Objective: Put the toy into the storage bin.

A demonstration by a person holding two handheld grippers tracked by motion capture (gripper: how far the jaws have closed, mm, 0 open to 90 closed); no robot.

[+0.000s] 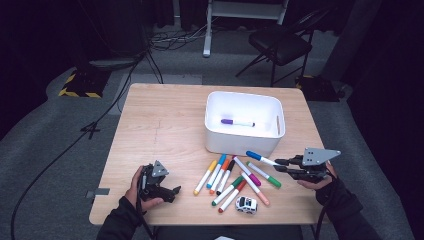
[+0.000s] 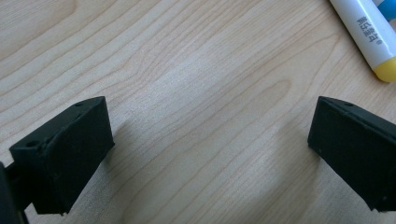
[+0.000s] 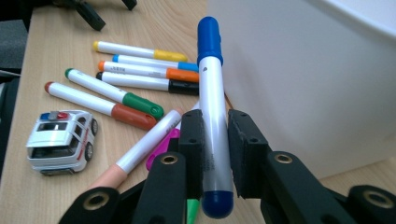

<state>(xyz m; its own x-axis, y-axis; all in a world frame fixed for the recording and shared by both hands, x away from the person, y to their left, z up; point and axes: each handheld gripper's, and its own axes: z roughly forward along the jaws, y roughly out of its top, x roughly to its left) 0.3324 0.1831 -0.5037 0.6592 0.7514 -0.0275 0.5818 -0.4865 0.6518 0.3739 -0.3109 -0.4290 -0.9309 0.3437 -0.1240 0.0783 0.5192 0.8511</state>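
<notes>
My right gripper (image 1: 280, 165) has its jaws clamped on the blue marker (image 1: 261, 158), gripping the white barrel near its rear end; in the right gripper view the blue marker (image 3: 212, 107) points up toward twelve o'clock, its cap close against the wall of the white bin (image 3: 299, 70). From the high view I see that marker lifted off the table (image 1: 165, 130), just beside the bin's (image 1: 244, 142) front wall at about five o'clock from the bin's middle. Inside the bin lies a purple-capped marker (image 1: 237, 122). The loose markers (image 1: 235, 181) are spread on the wood at six o'clock from the bin, and a small toy police car (image 1: 246, 204) sits just beyond them toward the near edge. My left gripper (image 1: 176, 191) rests low at eight o'clock of the table, jaws spread wide with bare wood between them; in the left gripper view a yellow-capped marker (image 2: 369, 37) lies at one o'clock, apart from the pads.
</notes>
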